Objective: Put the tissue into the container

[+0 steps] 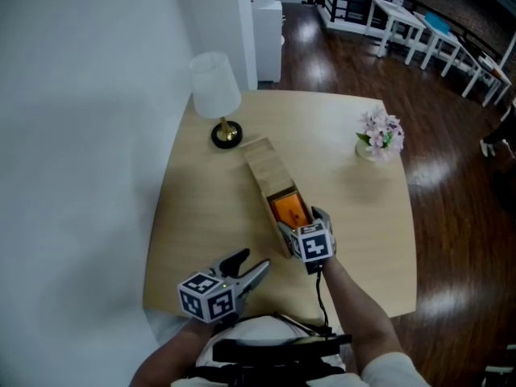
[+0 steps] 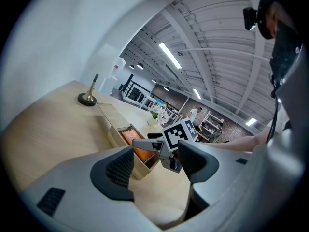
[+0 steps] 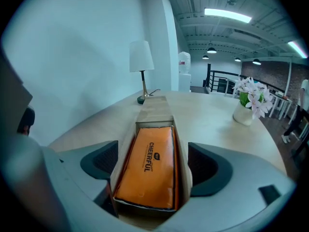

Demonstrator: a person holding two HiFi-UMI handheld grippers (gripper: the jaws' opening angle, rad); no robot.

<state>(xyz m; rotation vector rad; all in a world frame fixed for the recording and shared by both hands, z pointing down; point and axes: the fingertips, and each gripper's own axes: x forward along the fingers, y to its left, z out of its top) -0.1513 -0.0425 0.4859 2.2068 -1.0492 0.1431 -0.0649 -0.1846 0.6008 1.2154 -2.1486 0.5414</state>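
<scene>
Tissue (image 3: 148,166) in an orange pack lies flat inside the container (image 1: 262,164), a long narrow wooden box set diagonally on the table (image 1: 339,200). The box's far half is covered by a wooden lid and the near half is open, so the pack shows there from above. The right gripper (image 1: 302,224) is at the open near end with its jaws set wide, one along each outer side wall. In the right gripper view the pads appear to meet the wood on both sides, holding the container between them with the pack lying lower, inside the walls and untouched. The left gripper (image 1: 251,263) hangs over the table's near edge, to the left of the box and apart from it. Its jaws are spread with nothing held between them — its own view shows only bare tabletop there, with the right gripper and the box further off. Beyond the container's far end stands a lamp (image 1: 216,87) with a white shade and a dark round base. A small vase of pale flowers (image 1: 380,134) sits near the table's right-hand corner, well apart from both grippers.
</scene>
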